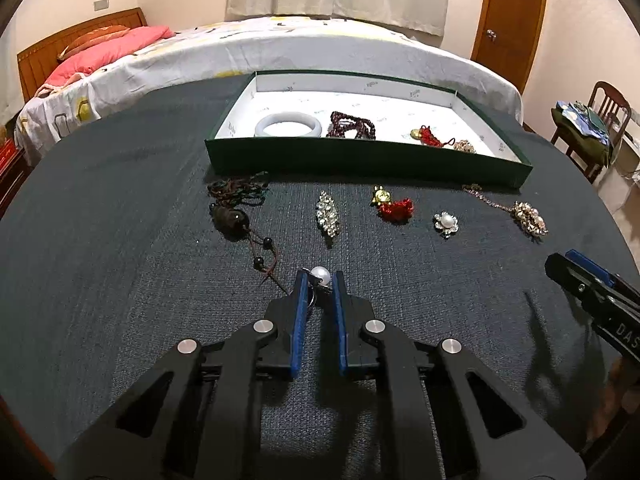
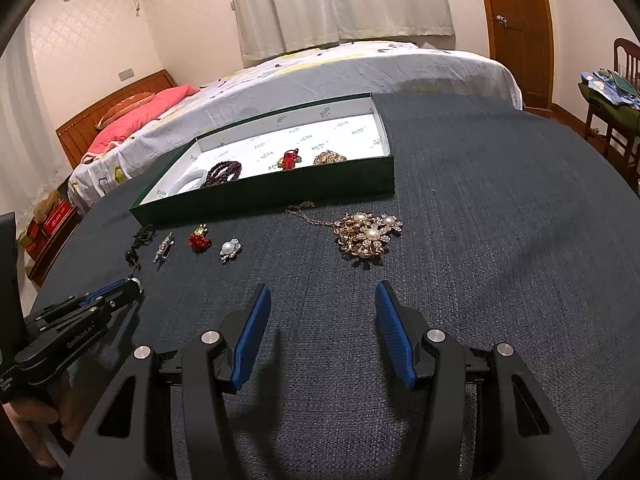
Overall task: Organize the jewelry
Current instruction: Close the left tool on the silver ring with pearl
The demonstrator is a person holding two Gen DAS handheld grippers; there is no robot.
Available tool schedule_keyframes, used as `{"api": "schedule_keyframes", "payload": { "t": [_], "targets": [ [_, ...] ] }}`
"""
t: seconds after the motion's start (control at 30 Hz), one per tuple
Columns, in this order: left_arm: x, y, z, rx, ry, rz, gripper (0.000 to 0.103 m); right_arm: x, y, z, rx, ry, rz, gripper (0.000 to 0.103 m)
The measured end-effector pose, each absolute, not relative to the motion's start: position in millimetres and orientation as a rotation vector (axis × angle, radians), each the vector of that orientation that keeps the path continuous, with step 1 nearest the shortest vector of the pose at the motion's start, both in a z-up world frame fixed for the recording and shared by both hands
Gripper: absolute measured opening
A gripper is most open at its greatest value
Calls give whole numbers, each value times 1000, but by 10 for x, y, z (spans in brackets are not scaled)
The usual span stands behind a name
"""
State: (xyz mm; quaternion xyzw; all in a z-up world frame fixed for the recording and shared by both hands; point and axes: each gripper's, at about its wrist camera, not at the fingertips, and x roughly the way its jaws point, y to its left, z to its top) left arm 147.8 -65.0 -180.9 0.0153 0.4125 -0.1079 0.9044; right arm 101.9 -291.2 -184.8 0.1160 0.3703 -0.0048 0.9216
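Left wrist view has the left gripper [image 1: 321,280] low over the dark tabletop [image 1: 120,280], its blue fingers [image 1: 301,292] drawn narrow and pinched on a small pearl piece [image 1: 320,276] with a bit of silver metal under the white bead. Just to its left lies a dark cord necklace [image 1: 234,208] with black beads trailing toward the fingers. Farther back, in a row on the cloth, sit a rhinestone brooch [image 1: 328,214], a red-and-gold charm [image 1: 394,206], a pearl flower pin [image 1: 446,224] and a gold pearl brooch [image 1: 530,218] on a thin chain. Behind that row stands a green box [image 1: 360,160] with a white lining; inside it are a pale bangle [image 1: 288,125], a dark red bead bracelet [image 1: 352,125], a red knotted charm [image 1: 430,136] and a small gold piece [image 1: 464,146]. Right wrist view shows the right gripper [image 2: 322,292] hanging above bare cloth with its fingers [image 2: 256,320] spread about halfway and nothing between them; the gold pearl brooch lies just ahead of them. At the lower left edge of that view a person's hand [image 2: 36,428] grips the handle of the left gripper. A bed [image 1: 280,52] with a pink pillow stands beyond the tabletop.
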Motion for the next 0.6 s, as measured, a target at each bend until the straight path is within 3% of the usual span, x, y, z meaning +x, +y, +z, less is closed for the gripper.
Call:
{"api": "schedule_keyframes", "payload": {
  "t": [0.6],
  "targets": [
    [1449,-609,-1680,25,812,-207,13,1032,-2897,-1852,234,763,-9,54]
  ]
}}
